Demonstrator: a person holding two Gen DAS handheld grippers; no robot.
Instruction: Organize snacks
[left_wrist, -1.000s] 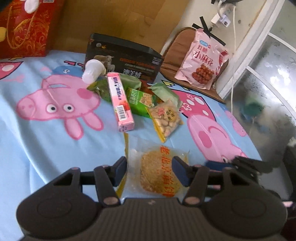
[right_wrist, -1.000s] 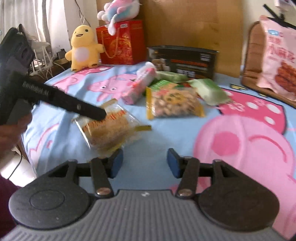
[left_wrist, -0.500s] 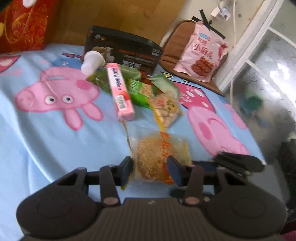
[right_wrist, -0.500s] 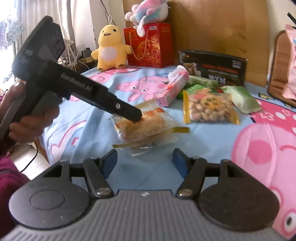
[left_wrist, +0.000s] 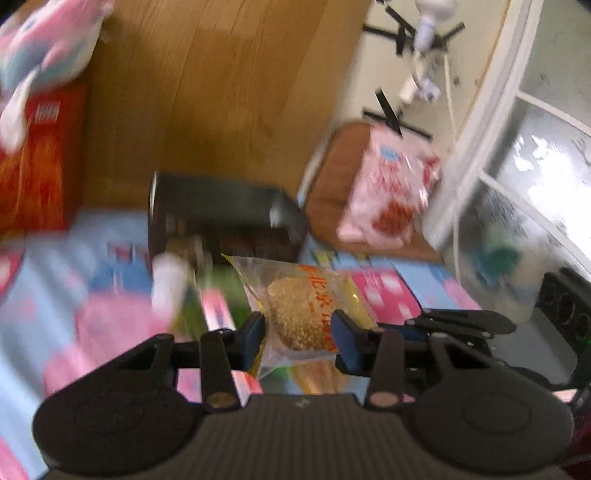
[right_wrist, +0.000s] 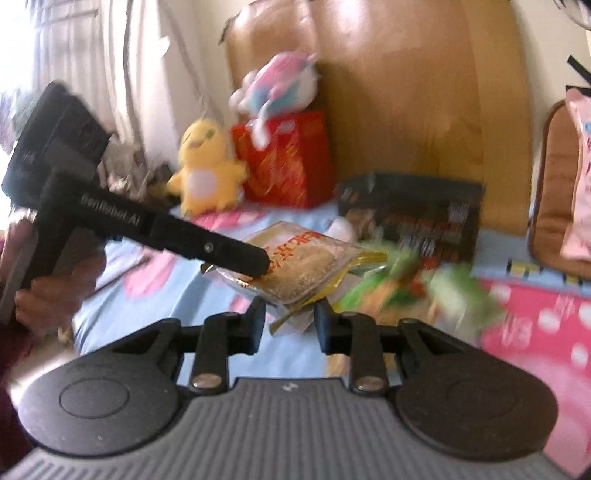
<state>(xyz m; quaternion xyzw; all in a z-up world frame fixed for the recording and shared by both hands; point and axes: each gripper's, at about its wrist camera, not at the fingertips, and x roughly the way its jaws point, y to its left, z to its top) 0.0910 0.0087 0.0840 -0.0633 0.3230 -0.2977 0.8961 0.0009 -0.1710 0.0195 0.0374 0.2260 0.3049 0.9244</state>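
Note:
A clear packet with a round sesame cake (left_wrist: 303, 306) hangs in the air above the blue pig-print sheet (left_wrist: 48, 266). My left gripper (left_wrist: 297, 332) has its blue pads pressed on both sides of the cake, and its jaws are still closing. In the right wrist view the left gripper (right_wrist: 255, 264) reaches in from the left onto the packet (right_wrist: 306, 266). My right gripper (right_wrist: 290, 325) sits just below, its jaws closing with the wrapper's lower edge between them and no clear pressure from the pads. The right gripper (left_wrist: 424, 323) also shows beside the packet in the left wrist view.
A black box (left_wrist: 221, 218) stands at the back against the wooden headboard. Blurred snacks lie before it: a pink box (left_wrist: 218, 310), a white cup (left_wrist: 170, 280) and green packets (right_wrist: 406, 284). A pink bag (left_wrist: 388, 192) leans on a brown cushion. A red gift bag (right_wrist: 284, 158) and yellow plush (right_wrist: 207, 166) stand back left.
The left gripper closed on the sesame cake packet and lifted it off the sheet. The right gripper's jaws narrowed and came up under the packet's edge.

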